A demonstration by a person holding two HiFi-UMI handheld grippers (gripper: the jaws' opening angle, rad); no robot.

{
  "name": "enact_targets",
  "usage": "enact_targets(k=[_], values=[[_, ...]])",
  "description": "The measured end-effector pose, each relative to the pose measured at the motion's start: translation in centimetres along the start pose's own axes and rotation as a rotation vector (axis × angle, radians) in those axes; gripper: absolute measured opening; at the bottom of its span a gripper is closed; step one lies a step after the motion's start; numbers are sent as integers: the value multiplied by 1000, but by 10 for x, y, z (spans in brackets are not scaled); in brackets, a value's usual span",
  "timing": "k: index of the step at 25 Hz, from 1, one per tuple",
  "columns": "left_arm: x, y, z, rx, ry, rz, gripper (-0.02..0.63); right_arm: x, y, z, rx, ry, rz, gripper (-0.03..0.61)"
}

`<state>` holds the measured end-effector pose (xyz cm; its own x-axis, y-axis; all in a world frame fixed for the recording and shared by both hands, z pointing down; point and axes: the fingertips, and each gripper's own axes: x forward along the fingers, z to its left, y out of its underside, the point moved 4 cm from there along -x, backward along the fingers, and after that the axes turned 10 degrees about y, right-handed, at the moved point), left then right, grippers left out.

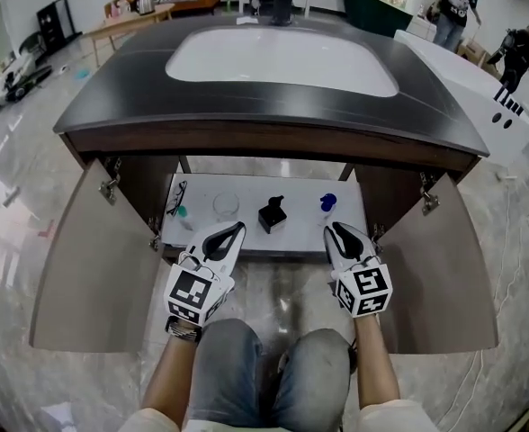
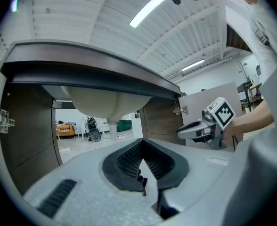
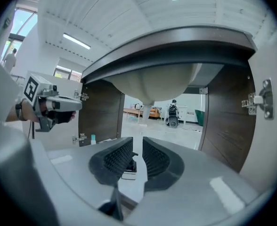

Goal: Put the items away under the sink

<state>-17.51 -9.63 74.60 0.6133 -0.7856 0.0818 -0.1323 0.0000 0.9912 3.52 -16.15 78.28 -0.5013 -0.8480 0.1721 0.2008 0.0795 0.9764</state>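
Observation:
The cabinet shelf (image 1: 246,185) under the sink holds a pair of glasses (image 1: 176,196), a small green-capped bottle (image 1: 182,212), a clear glass (image 1: 226,207), a black dispenser-like object (image 1: 272,214) and a blue-capped bottle (image 1: 327,203). My left gripper (image 1: 237,228) hovers at the shelf's front edge, left of the black object, shut and empty; its pads meet at the tip (image 2: 141,145). My right gripper (image 1: 334,229) hovers just in front of the blue-capped bottle, with a narrow gap between its pads (image 3: 137,142) and nothing held. The black object (image 3: 129,166) shows through that gap.
Both cabinet doors stand wide open, the left door (image 1: 94,259) and the right door (image 1: 435,268). The white basin (image 1: 282,57) sits in a dark countertop above. The basin's underside (image 3: 152,84) hangs over the shelf. My knees are below the grippers. People (image 1: 453,7) stand far back right.

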Motion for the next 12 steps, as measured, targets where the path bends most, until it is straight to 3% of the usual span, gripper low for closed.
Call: enact_targets(k=[5, 12], values=[[-7, -13, -5, 17, -4, -10, 3, -30, -41, 20, 37, -46, -31, 8], [-19, -24, -13, 25, -4, -14, 2, -60, -85, 46, 54, -114, -82, 6]])
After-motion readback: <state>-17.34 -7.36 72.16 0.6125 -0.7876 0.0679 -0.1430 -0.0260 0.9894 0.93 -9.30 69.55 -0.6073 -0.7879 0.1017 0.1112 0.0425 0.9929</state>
